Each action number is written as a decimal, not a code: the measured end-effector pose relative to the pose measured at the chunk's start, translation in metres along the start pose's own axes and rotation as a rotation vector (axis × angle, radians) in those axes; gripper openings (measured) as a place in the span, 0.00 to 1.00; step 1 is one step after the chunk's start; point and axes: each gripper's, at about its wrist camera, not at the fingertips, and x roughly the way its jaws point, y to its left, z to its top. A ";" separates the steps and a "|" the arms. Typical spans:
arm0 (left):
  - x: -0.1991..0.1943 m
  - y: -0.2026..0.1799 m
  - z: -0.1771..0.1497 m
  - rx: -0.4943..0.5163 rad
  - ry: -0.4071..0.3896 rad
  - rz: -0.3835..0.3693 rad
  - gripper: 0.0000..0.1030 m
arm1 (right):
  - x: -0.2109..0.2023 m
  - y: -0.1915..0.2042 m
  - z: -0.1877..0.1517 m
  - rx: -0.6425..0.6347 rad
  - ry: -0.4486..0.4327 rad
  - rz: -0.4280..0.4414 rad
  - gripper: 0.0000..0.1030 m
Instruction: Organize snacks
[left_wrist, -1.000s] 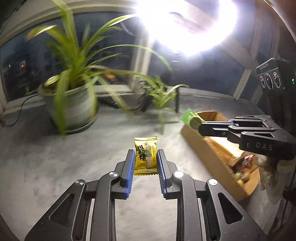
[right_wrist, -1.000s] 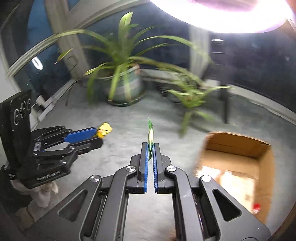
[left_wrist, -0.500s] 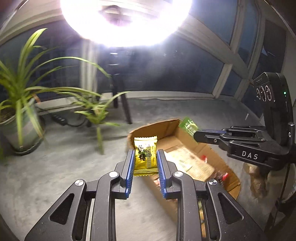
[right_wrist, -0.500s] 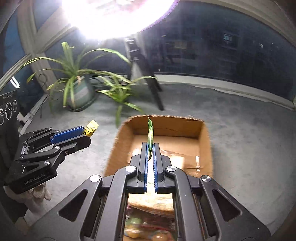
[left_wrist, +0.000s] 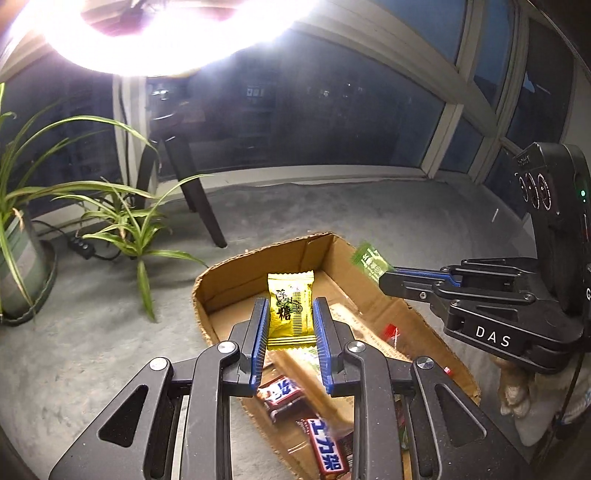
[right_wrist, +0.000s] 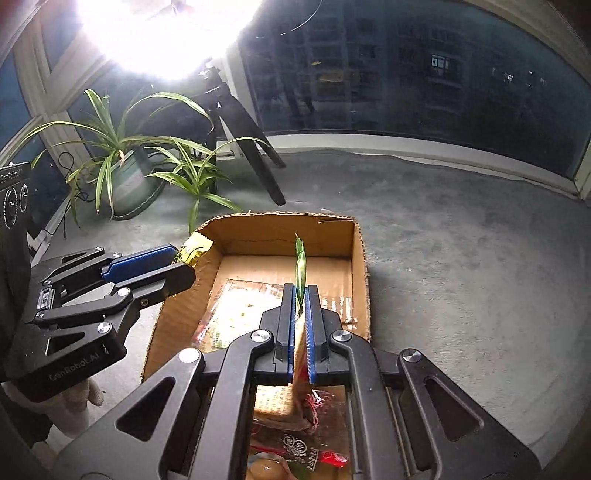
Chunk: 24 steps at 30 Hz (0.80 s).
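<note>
My left gripper (left_wrist: 290, 310) is shut on a yellow candy packet (left_wrist: 290, 306) and holds it above the open cardboard box (left_wrist: 236, 271). My right gripper (right_wrist: 301, 295) is shut on a thin green packet (right_wrist: 300, 266), seen edge-on, also above the box (right_wrist: 280, 226). The left wrist view shows the green packet (left_wrist: 370, 261) at the right gripper's tip over the box's right wall. The right wrist view shows the yellow packet (right_wrist: 195, 249) at the box's left corner. The box holds several snacks, among them chocolate bars (left_wrist: 325, 441).
The box lies on a grey carpet (right_wrist: 461, 266). A potted plant (right_wrist: 127, 184) and a small plant (left_wrist: 129, 232) stand to the left. Dark tripod legs (right_wrist: 264, 173) stand behind the box. Windows line the back. A bright lamp glares overhead.
Both grippers have swung from the plants toward the box and now hover over it, closer than before. Each still holds its packet.
</note>
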 end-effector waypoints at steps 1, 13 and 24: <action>0.000 -0.001 0.000 0.002 -0.002 0.003 0.22 | -0.001 -0.001 0.000 0.002 -0.002 0.003 0.04; -0.007 -0.003 0.000 0.011 -0.009 0.008 0.38 | -0.013 -0.005 -0.002 0.024 -0.011 -0.016 0.26; -0.035 -0.006 -0.007 0.030 -0.030 0.007 0.44 | -0.048 0.004 -0.007 0.069 -0.085 -0.039 0.68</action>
